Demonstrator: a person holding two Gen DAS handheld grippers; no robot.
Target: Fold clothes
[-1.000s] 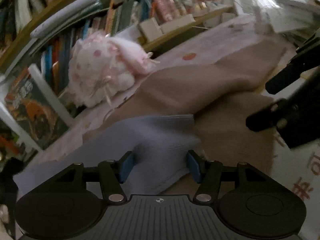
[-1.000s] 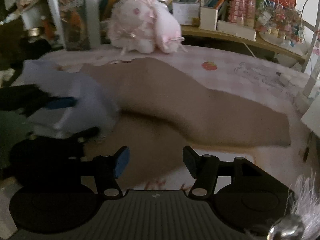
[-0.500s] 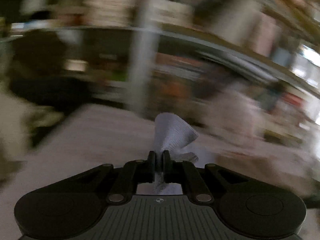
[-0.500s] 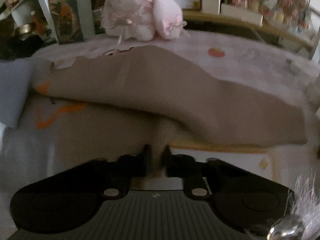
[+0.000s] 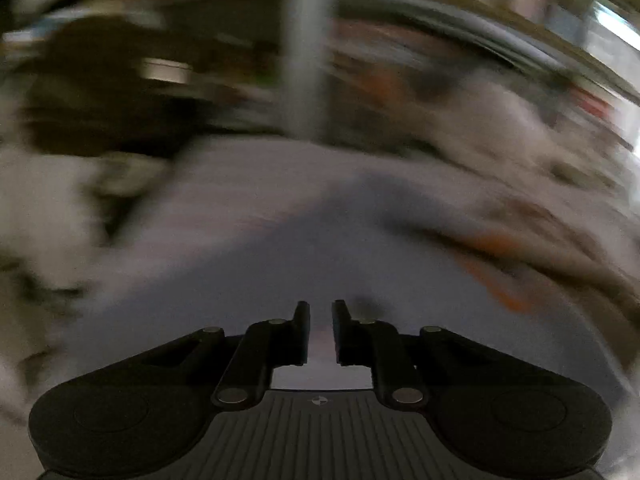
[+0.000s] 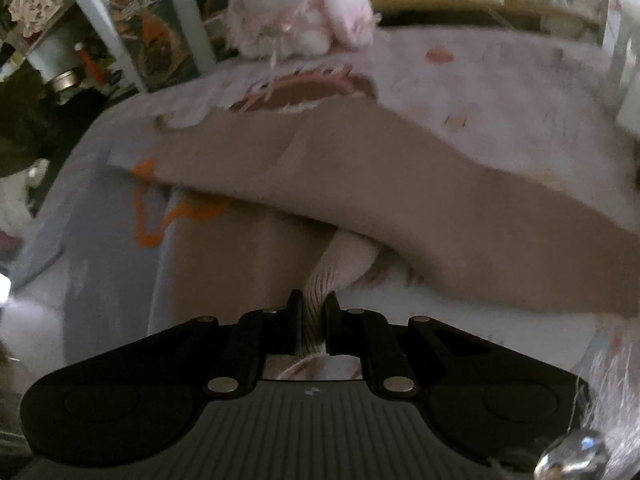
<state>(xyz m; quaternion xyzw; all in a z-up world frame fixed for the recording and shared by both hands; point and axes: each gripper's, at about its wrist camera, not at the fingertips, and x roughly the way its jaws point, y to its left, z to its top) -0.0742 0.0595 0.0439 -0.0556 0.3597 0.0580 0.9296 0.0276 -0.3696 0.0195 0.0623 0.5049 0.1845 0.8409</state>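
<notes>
A tan garment (image 6: 380,176) lies across the pink patterned cover (image 6: 500,76) in the right wrist view. My right gripper (image 6: 313,300) is shut on a cream ribbed fold (image 6: 344,256) coming out from under its near edge. Pale blue cloth (image 6: 100,232) with an orange print (image 6: 148,216) spreads to the left. The left wrist view is heavily blurred. There the pale blue cloth (image 5: 280,264) stretches out ahead of my left gripper (image 5: 320,308), whose jaws stand nearly together with pale fabric between them.
A pink and white plush toy (image 6: 296,8) sits at the far edge of the cover. Behind it are shelves with books (image 6: 152,28) and small boxes. A white upright post (image 6: 100,12) and dark clutter stand at the left.
The right gripper has shut on the cream fold and pulled it toward me. The left gripper has shut on the pale blue cloth and swung left with it. The blue cloth now lies spread out.
</notes>
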